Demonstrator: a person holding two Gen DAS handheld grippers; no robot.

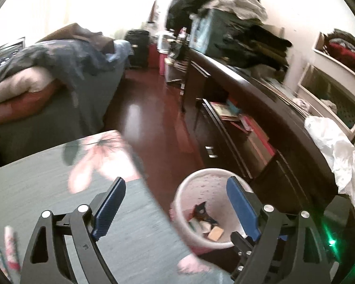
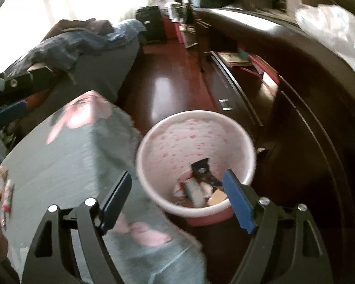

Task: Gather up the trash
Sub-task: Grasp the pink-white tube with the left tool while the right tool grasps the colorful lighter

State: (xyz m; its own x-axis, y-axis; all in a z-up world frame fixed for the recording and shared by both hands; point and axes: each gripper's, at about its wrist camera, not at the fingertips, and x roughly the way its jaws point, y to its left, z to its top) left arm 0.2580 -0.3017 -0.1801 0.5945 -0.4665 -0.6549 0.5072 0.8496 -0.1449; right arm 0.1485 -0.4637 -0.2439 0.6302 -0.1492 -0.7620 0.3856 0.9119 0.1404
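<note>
A pink-and-white bin [image 1: 184, 189] stands on the floor beside the table, with several wrappers and scraps [image 1: 206, 222] at its bottom. My left gripper [image 1: 177, 203] hangs open above the table's corner and the bin's rim, with nothing between its blue pads. In the right wrist view the bin [image 2: 153, 132] lies just below and ahead, its trash [image 2: 201, 184] showing. My right gripper [image 2: 177, 198] is open and empty over the near rim. The left gripper [image 2: 37, 88] shows at that view's left edge. Small colourful wrappers [image 2: 4, 194] lie on the grey floral tablecloth [image 2: 66, 156].
A long dark dresser [image 1: 260, 108] with half-open drawers runs along the right, with a white plastic bag [image 1: 331, 146] on top. A bed with heaped bedding [image 1: 47, 66] is on the left. Red-brown floor [image 1: 149, 108] lies between them, a black suitcase [image 1: 138, 47] at its far end.
</note>
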